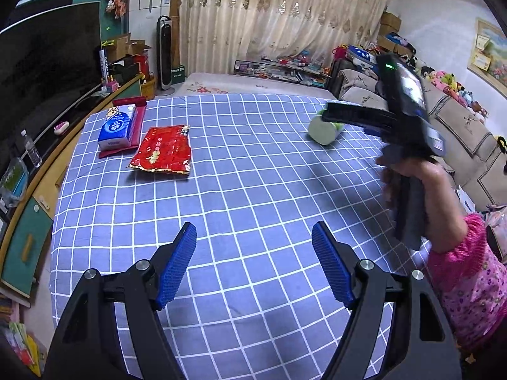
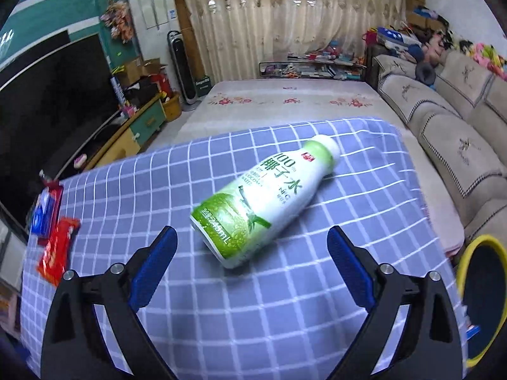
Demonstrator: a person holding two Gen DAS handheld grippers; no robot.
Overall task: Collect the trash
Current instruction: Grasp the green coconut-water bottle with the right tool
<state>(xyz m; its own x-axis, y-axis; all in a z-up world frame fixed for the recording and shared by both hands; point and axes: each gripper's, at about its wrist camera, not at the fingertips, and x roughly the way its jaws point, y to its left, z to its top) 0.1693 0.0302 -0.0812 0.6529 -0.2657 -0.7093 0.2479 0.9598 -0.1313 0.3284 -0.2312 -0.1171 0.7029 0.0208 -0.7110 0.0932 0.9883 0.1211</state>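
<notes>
A white and green coconut-water bottle (image 2: 259, 196) lies on its side on the blue checked cloth (image 2: 285, 300), its base towards me. My right gripper (image 2: 252, 231) is open, its blue pads on either side just short of the base and not touching it. In the left wrist view the same bottle (image 1: 323, 131) is partly hidden behind the right gripper's black finger, which a person's hand (image 1: 412, 174) holds. A crumpled red snack bag (image 1: 161, 153) lies at the far left of the cloth. My left gripper (image 1: 253, 231) hangs open over bare cloth, holding nothing.
A blue tissue pack (image 1: 117, 126) rests on a red pad beside the snack bag. A yellow-rimmed dark bin (image 2: 465, 259) stands off the table's right edge. A beige sofa (image 2: 443, 133) runs along the right and a TV cabinet (image 1: 41, 190) along the left.
</notes>
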